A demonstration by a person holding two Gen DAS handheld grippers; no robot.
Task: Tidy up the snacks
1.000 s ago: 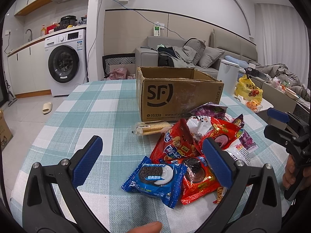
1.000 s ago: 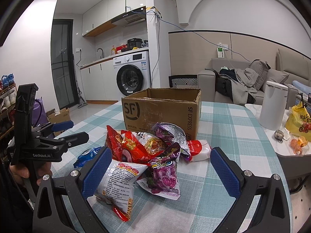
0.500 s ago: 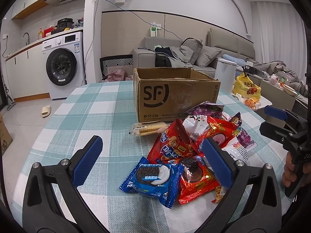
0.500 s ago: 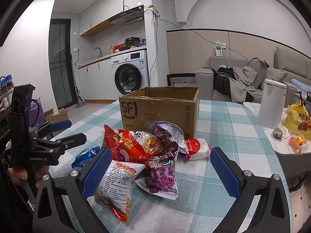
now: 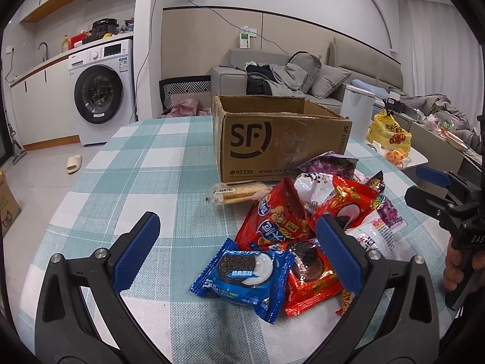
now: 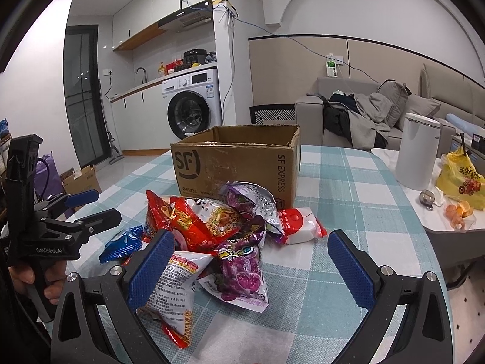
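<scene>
Through my left wrist camera I am holding my left gripper (image 5: 239, 257) wide open and empty, hovering over the blue cookie packet (image 5: 245, 276) at the near edge of the snack pile (image 5: 309, 212), which is lying just in front of the cardboard box (image 5: 279, 142); I judge I am only starting, and next I am needing to lower and close on that packet. Through my right wrist camera I am keeping my right gripper (image 6: 251, 270) equally spread with nothing in it, facing the purple bag (image 6: 242, 273) in front of the box, and only here am I seeing the red-and-white packet (image 6: 298, 224) beside the box's corner.
</scene>
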